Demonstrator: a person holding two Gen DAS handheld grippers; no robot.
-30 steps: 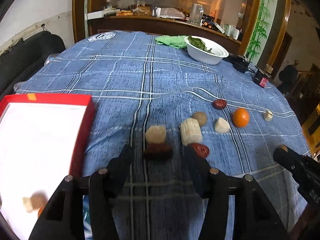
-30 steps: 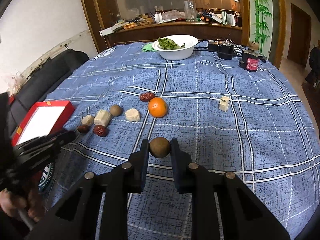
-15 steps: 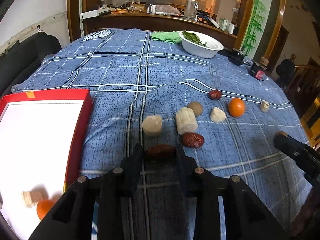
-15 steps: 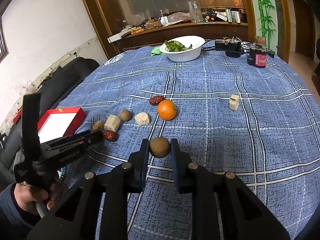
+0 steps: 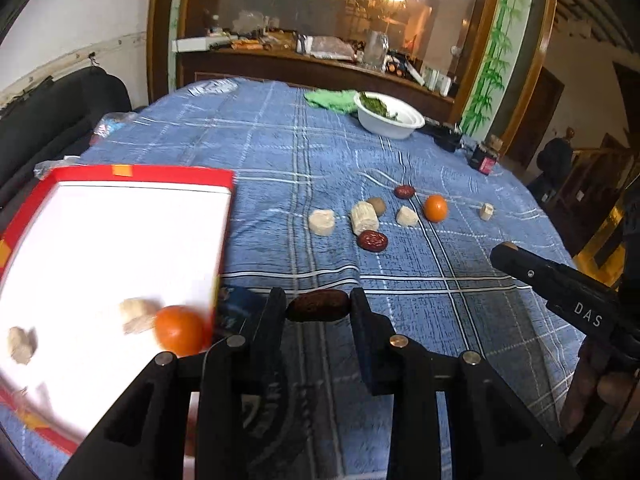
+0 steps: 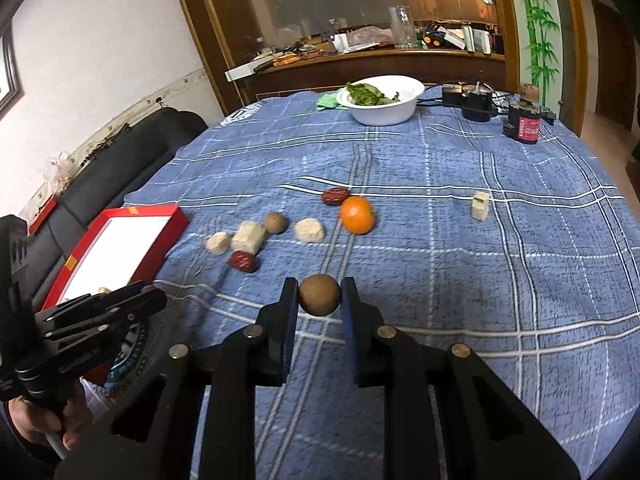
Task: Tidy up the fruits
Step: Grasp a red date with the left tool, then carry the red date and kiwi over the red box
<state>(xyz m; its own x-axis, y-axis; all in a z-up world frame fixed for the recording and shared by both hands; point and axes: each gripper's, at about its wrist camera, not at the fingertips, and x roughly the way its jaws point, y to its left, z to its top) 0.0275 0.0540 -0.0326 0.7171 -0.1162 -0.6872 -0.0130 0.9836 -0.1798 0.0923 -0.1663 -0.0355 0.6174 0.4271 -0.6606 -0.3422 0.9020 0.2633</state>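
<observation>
My left gripper [image 5: 318, 307] is shut on a dark red date [image 5: 318, 306], held above the cloth just right of the red tray [image 5: 160, 174]. The tray's white floor holds an orange [image 5: 180, 330] and two pale chunks [image 5: 136, 314]. My right gripper [image 6: 319, 294] is shut on a round brown fruit [image 6: 319, 295], raised over the table's near side. Loose on the blue checked cloth lie another date [image 6: 243, 261], several pale chunks [image 6: 249, 237], a brown fruit [image 6: 275, 222], an orange [image 6: 357, 214], a further date [image 6: 335, 196] and a small pale cube [image 6: 480, 206].
A white bowl of greens [image 6: 384, 112] and a green cloth [image 5: 330, 100] sit at the far side. Black devices and a red-labelled jar [image 6: 524, 126] stand at the back right. A dark sofa [image 6: 120, 168] borders the table on the left.
My left gripper closed on the dark date, lifted it off the cloth and carried it left, close to the red tray. The right gripper keeps its hold on the brown fruit.
</observation>
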